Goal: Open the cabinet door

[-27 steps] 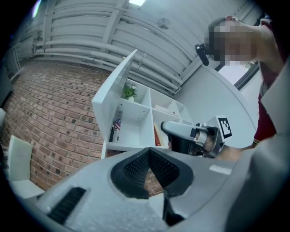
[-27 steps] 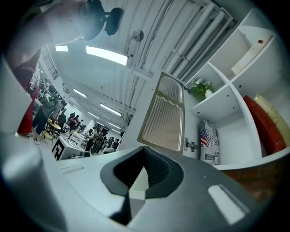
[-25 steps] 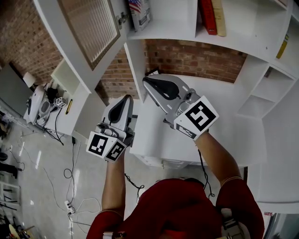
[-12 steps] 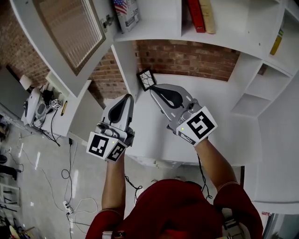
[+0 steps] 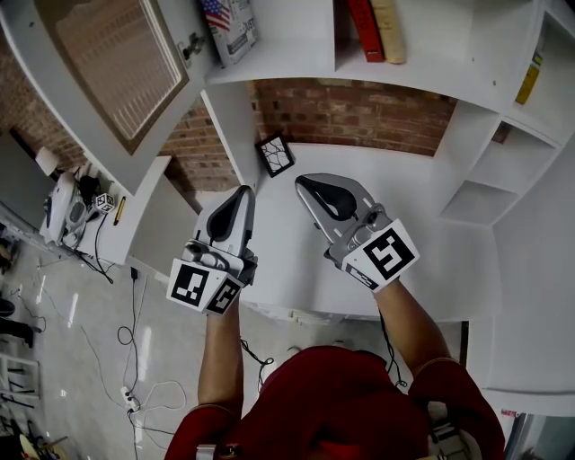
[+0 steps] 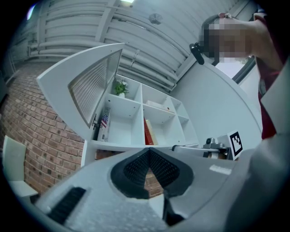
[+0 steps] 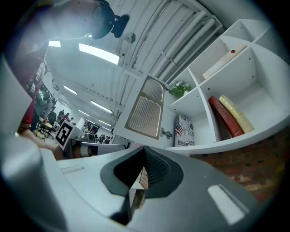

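The white cabinet door (image 5: pixel 108 63) with its slatted panel stands swung wide open at the upper left, clear of both grippers. It also shows in the left gripper view, door (image 6: pixel 86 86), and in the right gripper view, door (image 7: pixel 145 108). My left gripper (image 5: pixel 241 193) hovers by the desk's left edge, jaws shut on nothing, tips together (image 6: pixel 147 152). My right gripper (image 5: pixel 310 184) hangs over the desk top below the shelf, also shut and empty (image 7: pixel 144 149).
Behind the open door, a flag-print box (image 5: pixel 229 27) stands in the uncovered compartment. Red and tan books (image 5: pixel 377 27) lean in the compartment beside it. A small framed picture (image 5: pixel 275 154) rests on the white desk (image 5: pixel 449 260). Cubbies (image 5: pixel 503 171) rise at the right. Cables lie on the floor at the left.
Both grippers have drawn back from the shelf toward the person, the right one sinking lower over the desk. The framed picture has come into view. The door stays open.
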